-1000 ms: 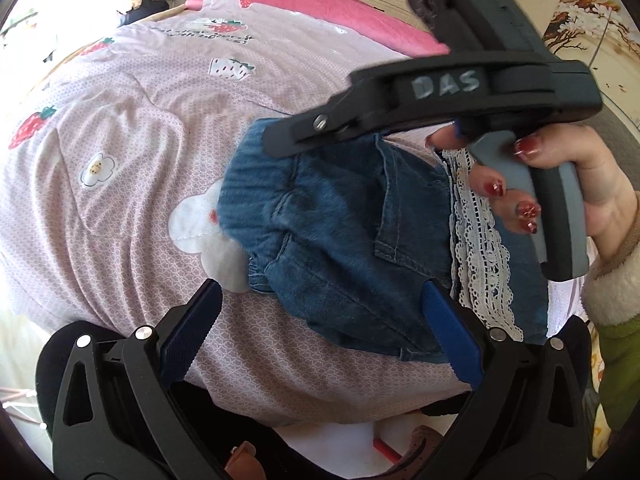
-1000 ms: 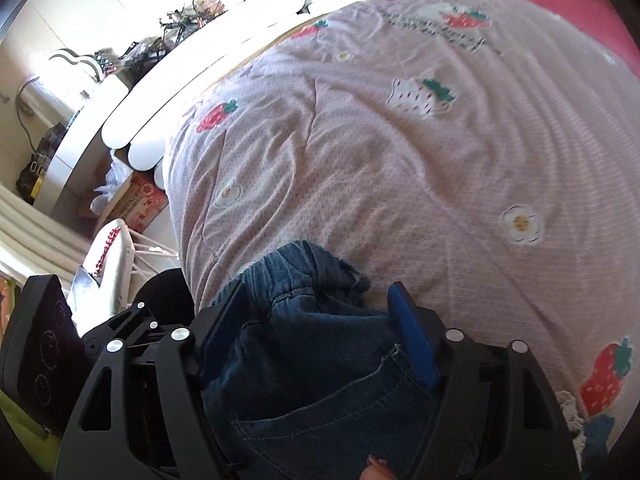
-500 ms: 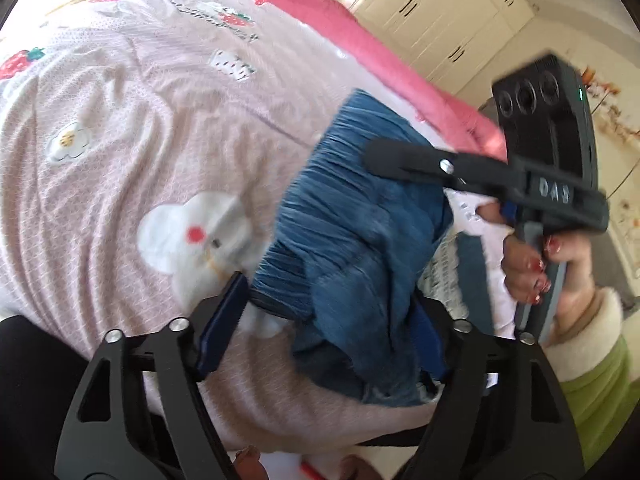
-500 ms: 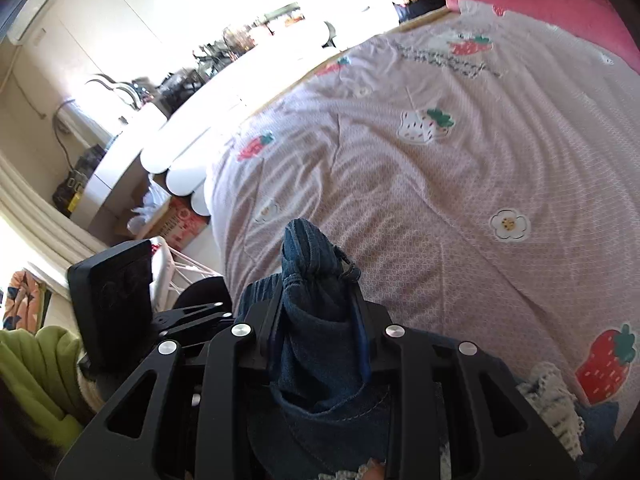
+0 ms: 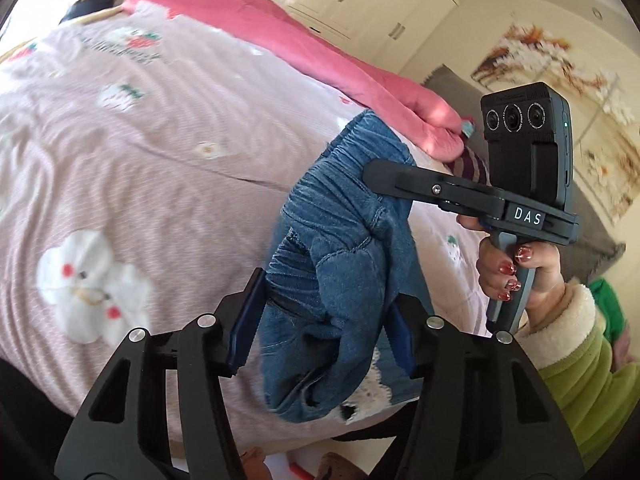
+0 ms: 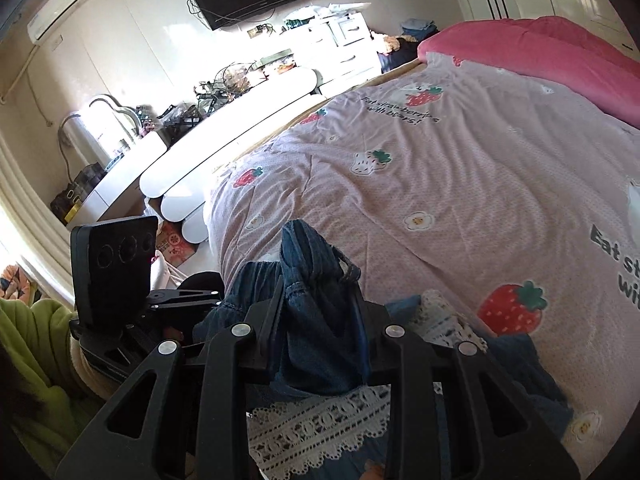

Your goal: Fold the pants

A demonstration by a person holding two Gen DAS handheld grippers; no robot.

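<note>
Left wrist – left claw (image 5: 320, 332) closing on pants (image 5: 340, 248), angled downward.

Left wrist view looks forward and downward along its fingers (image 5: 244, 332), close over the bed (image 5: 140, 168), facing the wardrobe wall. Right wrist view looks likewise down its fingers (image 6: 276, 320), facing the television wall. Both share the denim pants (image 5: 340, 248), the pink quilt and each other's gripper.

A pink strawberry-print quilt (image 6: 460, 184) and rose blanket (image 6: 532, 52) cover the bed.
</note>
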